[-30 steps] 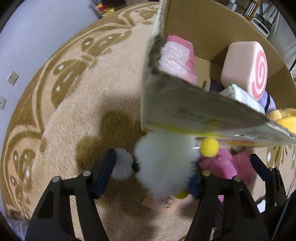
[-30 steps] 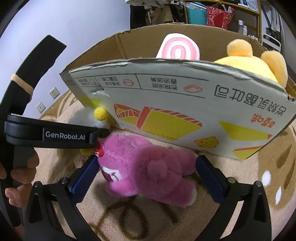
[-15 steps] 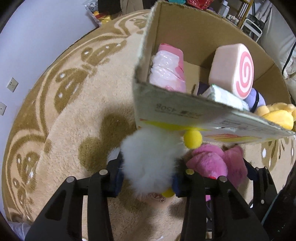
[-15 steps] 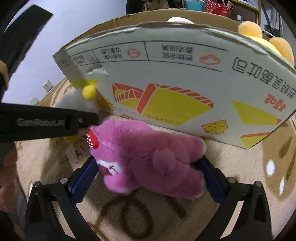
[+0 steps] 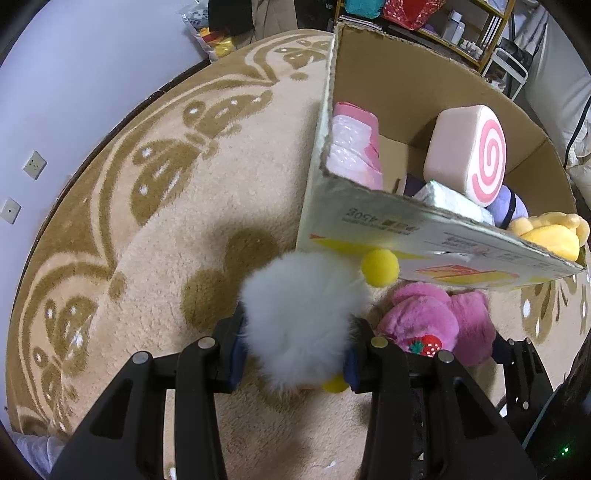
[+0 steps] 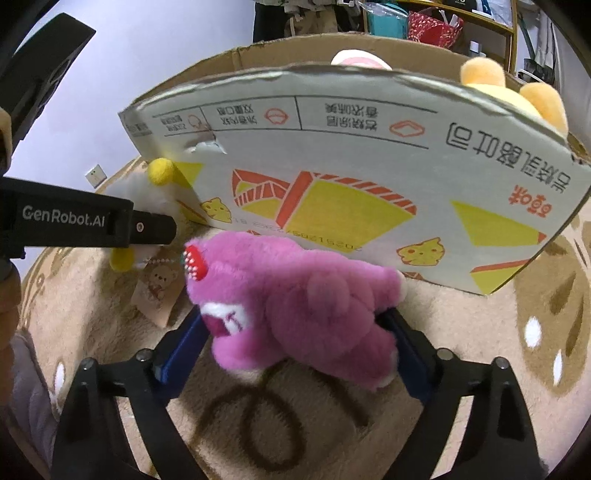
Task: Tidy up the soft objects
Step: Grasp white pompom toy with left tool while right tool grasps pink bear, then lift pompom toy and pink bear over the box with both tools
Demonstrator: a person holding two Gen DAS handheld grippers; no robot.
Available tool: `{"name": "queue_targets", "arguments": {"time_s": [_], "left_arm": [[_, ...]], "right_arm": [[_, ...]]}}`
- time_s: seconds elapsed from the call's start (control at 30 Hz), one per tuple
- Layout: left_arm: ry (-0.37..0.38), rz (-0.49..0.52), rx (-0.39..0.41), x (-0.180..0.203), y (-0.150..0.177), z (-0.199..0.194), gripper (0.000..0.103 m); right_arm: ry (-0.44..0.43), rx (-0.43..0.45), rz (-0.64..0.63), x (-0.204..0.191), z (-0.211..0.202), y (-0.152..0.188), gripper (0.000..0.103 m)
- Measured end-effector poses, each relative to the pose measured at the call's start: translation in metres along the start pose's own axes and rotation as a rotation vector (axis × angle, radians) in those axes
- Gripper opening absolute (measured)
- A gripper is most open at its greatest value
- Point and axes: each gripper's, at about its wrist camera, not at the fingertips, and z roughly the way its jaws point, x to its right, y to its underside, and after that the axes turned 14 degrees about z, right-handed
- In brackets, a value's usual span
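Observation:
My left gripper [image 5: 295,343] is shut on a white fluffy toy [image 5: 299,314] with yellow pompoms [image 5: 379,267], held just off the rug beside the cardboard box's [image 5: 369,218] near corner. The toy's paper tag [image 6: 155,291] hangs below on a bead chain. To its right, a pink plush bear [image 6: 303,306] lies against the box front [image 6: 332,166]. My right gripper [image 6: 291,332] straddles the bear with its jaws closing, and both blue pads [image 6: 181,343] touch the fur. Inside the box sit a swirl roll cushion [image 5: 469,155], pink packs [image 5: 354,147] and a yellow plush [image 5: 546,236].
A round beige rug [image 5: 147,221] with brown patterns covers the floor. The wall with outlets [image 5: 35,165] curves along the left. Shelves [image 5: 461,29] and a bag [image 5: 218,37] stand beyond the box. A person's hand [image 6: 7,295] shows at the left edge.
My left gripper has shut on the white fluffy toy and risen a little with it. The right jaws have drawn in against the pink bear's sides.

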Motion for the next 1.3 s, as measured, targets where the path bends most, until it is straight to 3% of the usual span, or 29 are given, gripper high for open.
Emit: {"name": "queue_targets", "arguments": {"time_s": [0.23,0.3,0.33,0.57,0.8,0.93,1.3], "left_arm": [[-0.008,0.003,0.006,-0.001,0.002,-0.008,0.039],[-0.014,0.002,0.007,-0.001,0.002,-0.009,0.039],[-0.022,0.007,0.008,0.0,0.002,-0.01,0.039],[-0.037,0.039,0.018,0.008,0.007,-0.019,0.039],[-0.054,0.036,0.039,0.005,0.011,-0.032,0.039],[-0.057,0.018,0.05,-0.001,0.013,-0.037,0.039],[-0.087,-0.009,0.102,-0.012,0.02,-0.06,0.039]], "right_arm": [[-0.018,-0.01,-0.009,0.002,-0.012,0.018,0.082],[-0.02,-0.015,-0.015,0.0,-0.016,0.025,0.073],[-0.024,-0.025,-0.025,-0.001,-0.016,0.028,0.056],[-0.034,-0.03,-0.056,-0.008,-0.027,0.04,0.044],[-0.052,-0.016,-0.069,-0.013,-0.046,0.05,0.038],[-0.074,-0.017,-0.074,-0.011,-0.061,0.045,0.02],[-0.082,0.033,-0.068,-0.007,-0.068,0.033,0.02]]}}
